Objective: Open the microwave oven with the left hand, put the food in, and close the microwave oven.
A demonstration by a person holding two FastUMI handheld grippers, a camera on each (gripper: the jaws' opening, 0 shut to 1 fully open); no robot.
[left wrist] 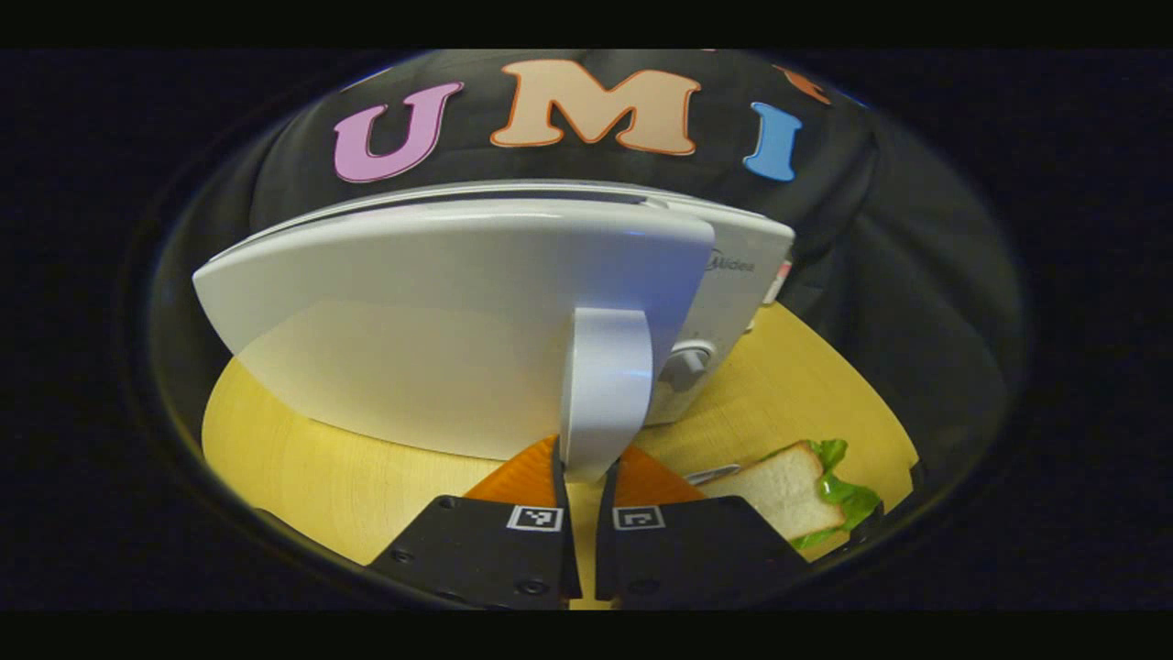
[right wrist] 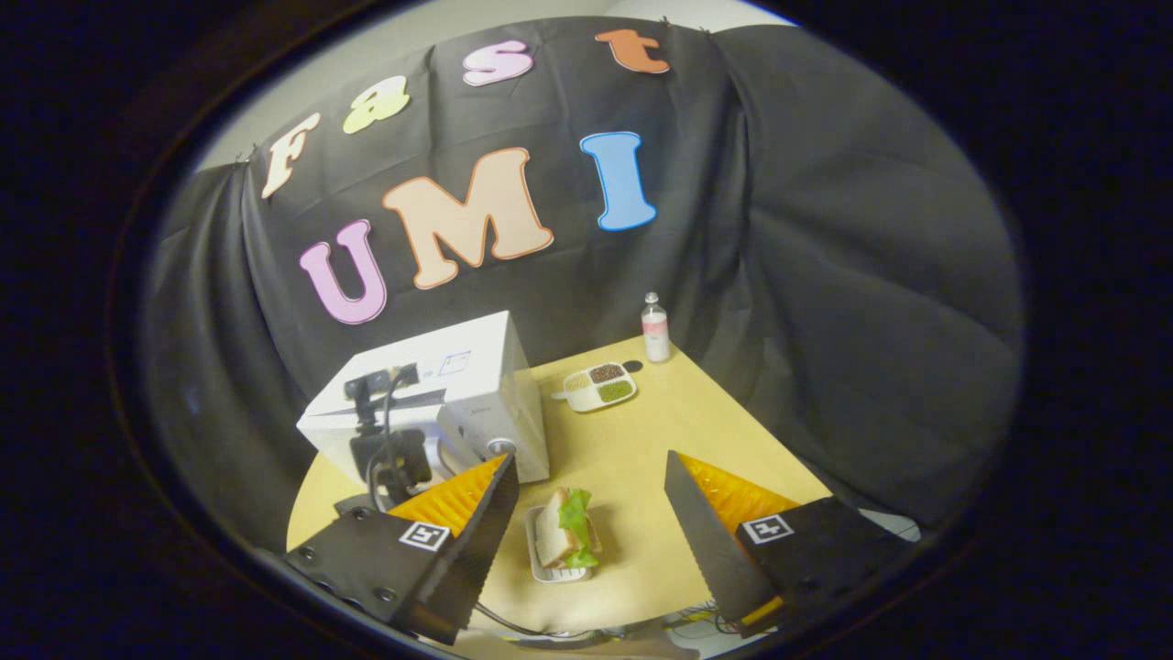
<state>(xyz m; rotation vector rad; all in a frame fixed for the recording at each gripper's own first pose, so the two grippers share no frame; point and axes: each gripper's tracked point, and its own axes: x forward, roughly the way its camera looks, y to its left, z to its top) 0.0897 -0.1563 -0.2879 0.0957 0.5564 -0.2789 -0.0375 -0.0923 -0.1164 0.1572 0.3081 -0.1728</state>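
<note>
Left gripper view: the left hand-held gripper [left wrist: 586, 472] is clamped on the microwave door handle [left wrist: 605, 394], a pale vertical bar pinched between both fingers at its lower end. The handle's long axis runs upright, straight ahead of the fingers. The microwave door [left wrist: 440, 312] is seen swung partly out from the microwave oven [left wrist: 733, 275], whose body lies behind and to the right; the hinge side is judged to be at the far left of the door. The sandwich [left wrist: 788, 490] is seen low right on the desk [left wrist: 302, 467], close beside this gripper.

Right gripper view: the right hand-held gripper [right wrist: 591, 522] is held with fingers wide apart, nothing between them. The sandwich [right wrist: 564, 532] lies on a small tray [right wrist: 559, 573] directly ahead between those fingers, long axis running away from the camera. The microwave oven [right wrist: 458, 385] stands ahead to the left, with the left hand-held gripper [right wrist: 389, 454] at its front. A divided dish [right wrist: 600, 385] and a bottle [right wrist: 654, 328] stand farther back.

Judgement: the door is not yet fully open; the food is nearer the right gripper, the cavity opening left of it.
</note>
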